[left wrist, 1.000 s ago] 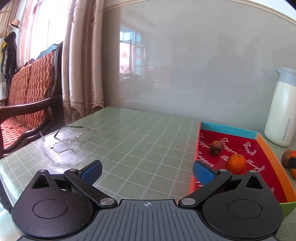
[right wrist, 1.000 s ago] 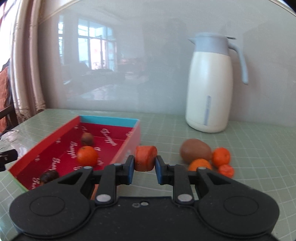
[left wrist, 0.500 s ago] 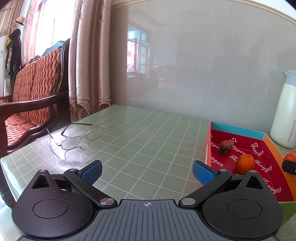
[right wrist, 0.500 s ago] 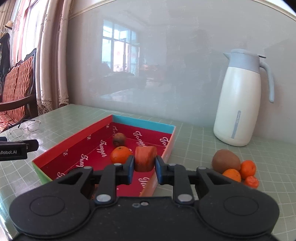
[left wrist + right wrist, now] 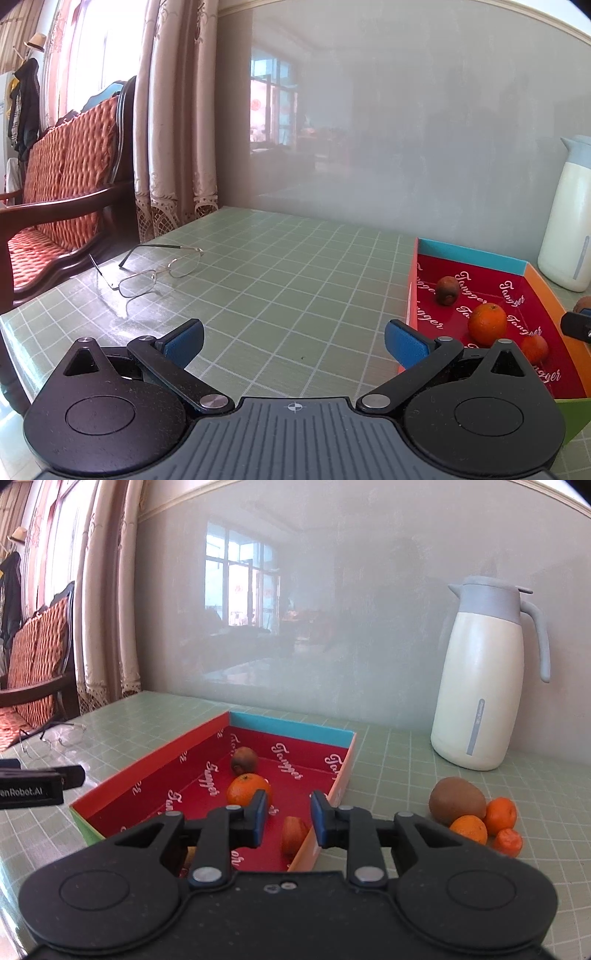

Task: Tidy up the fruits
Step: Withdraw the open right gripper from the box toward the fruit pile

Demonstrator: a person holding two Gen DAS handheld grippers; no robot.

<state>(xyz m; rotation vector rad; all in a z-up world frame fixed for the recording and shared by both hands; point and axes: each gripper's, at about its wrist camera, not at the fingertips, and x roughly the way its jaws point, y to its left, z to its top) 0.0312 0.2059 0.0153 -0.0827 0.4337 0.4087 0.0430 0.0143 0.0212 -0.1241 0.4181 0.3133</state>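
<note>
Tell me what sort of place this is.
Probably a living or dining room in a home: a cushioned wooden bench by curtains, and a table holding glasses, a jug and a fruit box.

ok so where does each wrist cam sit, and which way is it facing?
Left wrist: on the left gripper, low over the green gridded tablecloth, facing the grey wall; its blue-padded black fingers show wide apart, wire-framed glasses to the left.
Right wrist: on the right gripper, over the red-lined cardboard tray, facing the same wall; fingers narrowly apart, white thermos jug to the right.
Shared: tray, round orange, jug; each sees the other gripper's tip.
</note>
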